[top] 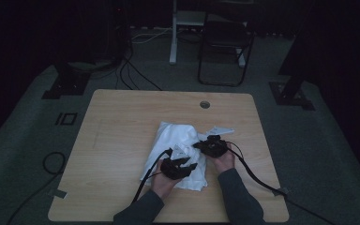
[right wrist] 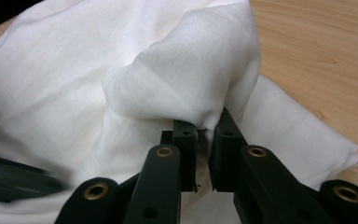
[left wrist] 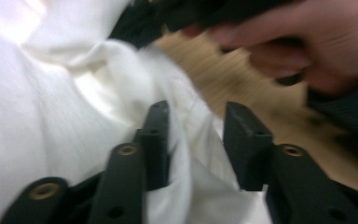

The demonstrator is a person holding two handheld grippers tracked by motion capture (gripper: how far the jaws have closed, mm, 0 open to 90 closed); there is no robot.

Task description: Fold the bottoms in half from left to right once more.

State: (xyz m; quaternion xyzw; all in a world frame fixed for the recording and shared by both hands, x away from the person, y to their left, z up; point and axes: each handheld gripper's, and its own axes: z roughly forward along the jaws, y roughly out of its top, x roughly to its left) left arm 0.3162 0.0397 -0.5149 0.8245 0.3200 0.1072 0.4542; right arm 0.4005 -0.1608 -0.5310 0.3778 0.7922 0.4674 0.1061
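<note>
The right gripper [right wrist: 205, 126] pinched a fold of the white cloth [right wrist: 121, 70]; the left gripper [left wrist: 196, 116], jaws apart, straddled cloth at its near edge.

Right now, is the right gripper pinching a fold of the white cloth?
Yes: in the right gripper view the right gripper has its jaws nearly together on a raised fold of the white cloth.

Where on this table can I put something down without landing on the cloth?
The wooden table is bare along its whole left side, left of the white cloth, and across the far strip around the round cable hole. A narrower bare strip runs by the right edge. The near middle is crowded: cloth, left gripper and right gripper.
</note>
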